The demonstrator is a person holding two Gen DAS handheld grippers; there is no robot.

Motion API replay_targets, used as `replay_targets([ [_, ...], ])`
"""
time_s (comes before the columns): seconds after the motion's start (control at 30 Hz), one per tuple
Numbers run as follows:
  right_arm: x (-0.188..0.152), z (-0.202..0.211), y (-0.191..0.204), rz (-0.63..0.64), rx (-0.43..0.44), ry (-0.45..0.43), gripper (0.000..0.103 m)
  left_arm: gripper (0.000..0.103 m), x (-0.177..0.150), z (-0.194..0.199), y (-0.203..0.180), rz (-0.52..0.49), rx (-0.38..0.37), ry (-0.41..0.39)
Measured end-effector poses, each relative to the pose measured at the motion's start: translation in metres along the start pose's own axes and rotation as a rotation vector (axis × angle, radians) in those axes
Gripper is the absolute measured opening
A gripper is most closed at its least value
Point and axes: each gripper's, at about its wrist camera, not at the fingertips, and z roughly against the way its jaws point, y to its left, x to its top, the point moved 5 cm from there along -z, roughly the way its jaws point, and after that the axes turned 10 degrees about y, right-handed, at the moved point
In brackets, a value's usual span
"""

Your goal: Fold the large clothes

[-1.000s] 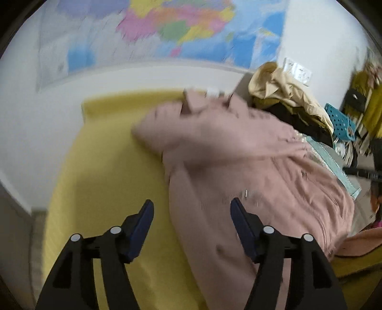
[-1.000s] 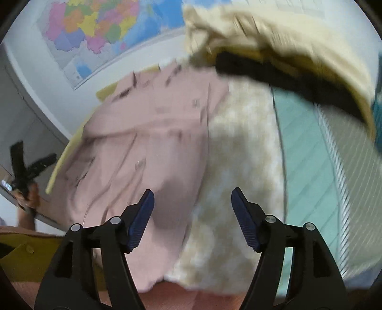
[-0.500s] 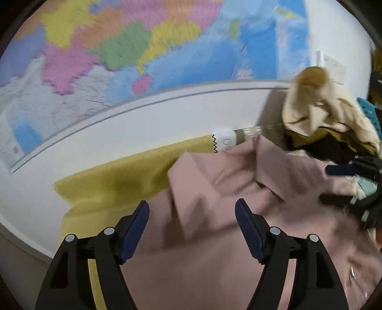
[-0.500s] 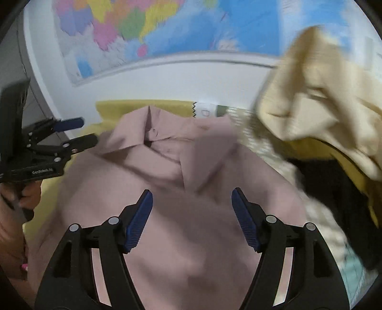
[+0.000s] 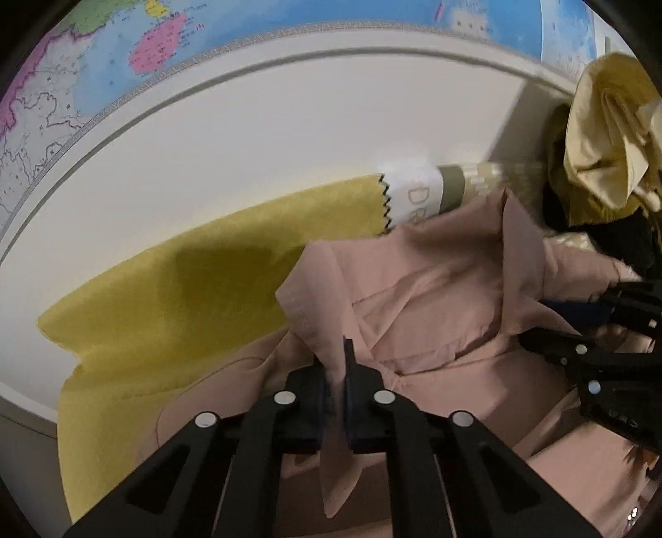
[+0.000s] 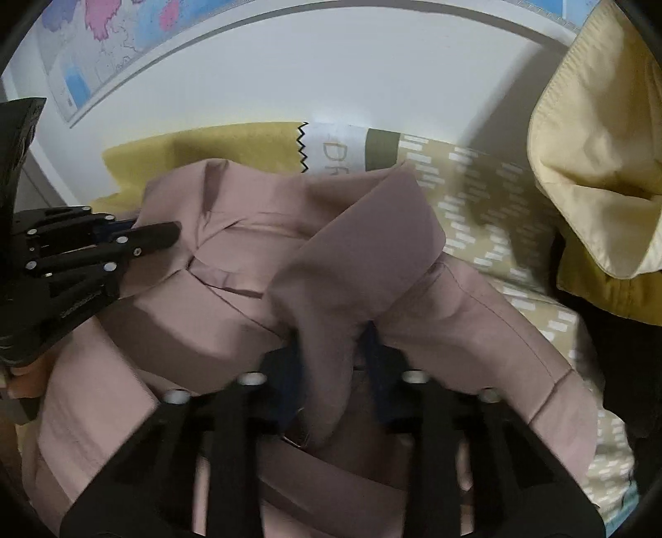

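A dusty pink jacket [image 5: 438, 298] lies collar-up on a yellow cloth [image 5: 173, 314] against the wall. My left gripper [image 5: 337, 372] is shut on the jacket's left shoulder fabric near the collar. My right gripper [image 6: 331, 364] is shut on a thick fold of the pink jacket [image 6: 356, 256] at the right shoulder. Each gripper shows in the other's view: the right one [image 5: 596, 331] at the right edge, the left one [image 6: 124, 236] at the left edge.
A pile of cream and mustard clothes [image 5: 608, 140] with dark garments sits at the right; it also shows in the right wrist view [image 6: 596, 165]. A patterned olive cloth [image 6: 476, 207] lies under the jacket's right side. A wall map [image 5: 248, 37] hangs behind.
Both grippers moved in to the jacket's shoulders by the collar and closed from open onto the fabric. The jacket's top edge now bunches up between the jaws.
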Motion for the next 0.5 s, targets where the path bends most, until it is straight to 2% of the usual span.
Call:
replay_targets([
  [0.1, 0.005, 0.008, -0.001, 0.013, -0.028, -0.04, 0.005, 0.002, 0.007, 0.008, 0.002, 0.008, 0.01, -0.035],
  [0.5, 0.043, 0.035, -0.031, -0.054, -0.025, -0.146, 0.004, 0.002, 0.054, 0.026, 0.021, 0.086, 0.024, -0.101],
])
